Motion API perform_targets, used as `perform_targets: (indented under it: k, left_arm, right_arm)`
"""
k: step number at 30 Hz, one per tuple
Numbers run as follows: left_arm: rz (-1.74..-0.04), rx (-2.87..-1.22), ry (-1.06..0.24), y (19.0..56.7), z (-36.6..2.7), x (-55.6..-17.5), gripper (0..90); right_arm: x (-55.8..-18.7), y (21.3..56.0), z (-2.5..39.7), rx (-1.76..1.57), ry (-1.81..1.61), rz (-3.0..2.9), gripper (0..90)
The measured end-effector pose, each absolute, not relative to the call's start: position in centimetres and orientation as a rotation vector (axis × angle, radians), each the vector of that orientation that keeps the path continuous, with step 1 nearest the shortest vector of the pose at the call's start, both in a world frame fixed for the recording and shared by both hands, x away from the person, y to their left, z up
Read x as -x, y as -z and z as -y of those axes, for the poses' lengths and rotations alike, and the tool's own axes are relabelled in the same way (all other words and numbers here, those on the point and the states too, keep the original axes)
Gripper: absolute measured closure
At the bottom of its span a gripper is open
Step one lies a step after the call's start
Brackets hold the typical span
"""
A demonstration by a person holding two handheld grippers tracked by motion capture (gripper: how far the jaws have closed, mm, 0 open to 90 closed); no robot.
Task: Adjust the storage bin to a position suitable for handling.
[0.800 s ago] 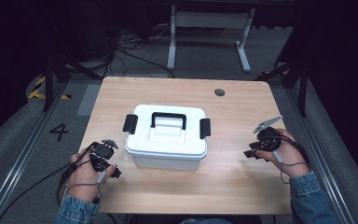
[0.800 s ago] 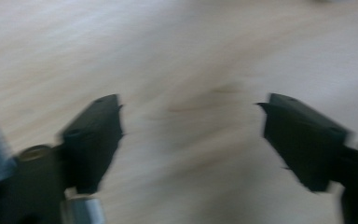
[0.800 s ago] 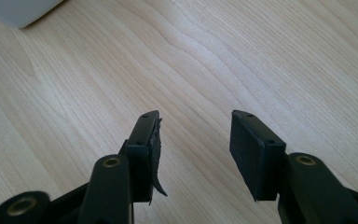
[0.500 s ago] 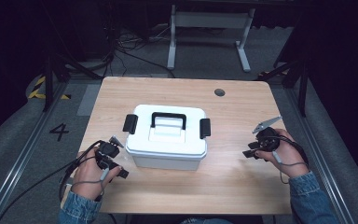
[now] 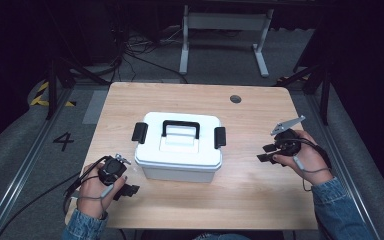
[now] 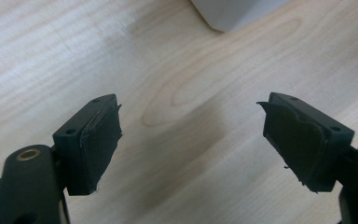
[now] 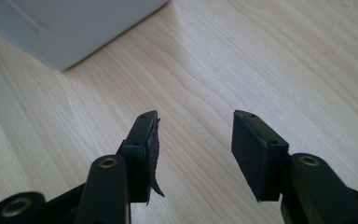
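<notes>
Sitting at the middle of the wooden table (image 5: 260,200), the white storage box (image 5: 179,159) is closed, with a black carry handle (image 5: 181,128) lying flat in a recess on the lid and a black latch on each short end: left latch (image 5: 139,132), right latch (image 5: 220,137).

Handling, as a judgement: the box looks like rigid moulded plastic, so it should not give under a grip. The walls are smooth and probably slippery for flat pads. Its weight cannot be judged, since the contents are hidden. The best holds are likely the two latches to unfasten the lid, and the handle for lifting once it is tipped up.

Tool state: the left gripper (image 5: 125,190) rests low near the box's front left corner, jaws spread wide with nothing between them; the left gripper view shows bare wood ahead and that corner of the box at the top. The right gripper (image 5: 263,153) is held well apart from the box on its right side, jaws moderately parted and empty.

Markings: no brand or label can be read on the box. A painted "4" (image 5: 63,141) is legible on the floor left of the table.
</notes>
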State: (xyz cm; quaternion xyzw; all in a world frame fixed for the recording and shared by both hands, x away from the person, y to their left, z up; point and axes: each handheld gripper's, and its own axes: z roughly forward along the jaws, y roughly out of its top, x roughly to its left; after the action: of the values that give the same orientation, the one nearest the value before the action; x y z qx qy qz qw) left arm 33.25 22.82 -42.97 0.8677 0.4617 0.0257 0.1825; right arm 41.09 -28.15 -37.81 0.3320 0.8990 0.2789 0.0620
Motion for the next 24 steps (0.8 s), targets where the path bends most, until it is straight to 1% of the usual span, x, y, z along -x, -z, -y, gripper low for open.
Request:
perform_targets:
  k: [5,8,9,10,12,14,18,21,22,24]
  left_arm:
    - [-1.316,-2.411,-0.066,42.5,-23.3,-32.8,18.8]
    - [-1.347,-2.404,-0.106,42.4,-23.5,-32.5,17.9]
    - [-1.378,-2.398,-0.137,42.5,-23.4,-32.4,18.0]
    - [-1.378,-2.398,-0.137,42.5,-23.4,-32.4,18.0]
    - [-1.397,-2.405,-0.193,42.7,-23.3,-32.2,18.1]
    - [-1.408,-2.406,-0.208,42.8,-23.1,-32.1,19.3]
    - [-1.401,-2.397,-0.189,42.9,-23.2,-31.9,20.7]
    - [-1.407,-2.392,-0.199,42.9,-23.2,-31.8,21.9]
    - [-1.402,-2.402,-0.191,43.0,-23.2,-31.8,22.3]
    - [-1.397,-2.430,-0.214,43.0,-23.0,-32.0,22.7]
  right_arm:
    - [-41.4,36.3,27.3,-0.959,-0.825,-2.746,52.2]
    - [-41.6,35.2,26.6,-0.927,-0.816,-2.759,52.2]
    - [-41.7,35.0,26.6,-0.922,-0.821,-2.763,52.2]
    - [-41.7,35.0,26.6,-0.922,-0.821,-2.763,52.2]
    - [-41.9,34.4,26.2,-0.905,-0.823,-2.768,52.2]
    - [-42.1,33.8,25.7,-0.893,-0.824,-2.772,52.7]
    - [-42.1,33.1,24.8,-0.876,-0.854,-2.773,53.1]
    - [-42.1,32.6,24.3,-0.859,-0.870,-2.774,53.4]
    - [-42.2,31.9,23.7,-0.837,-0.880,-2.770,53.5]
    - [-42.2,31.6,23.5,-0.830,-0.884,-2.767,53.7]
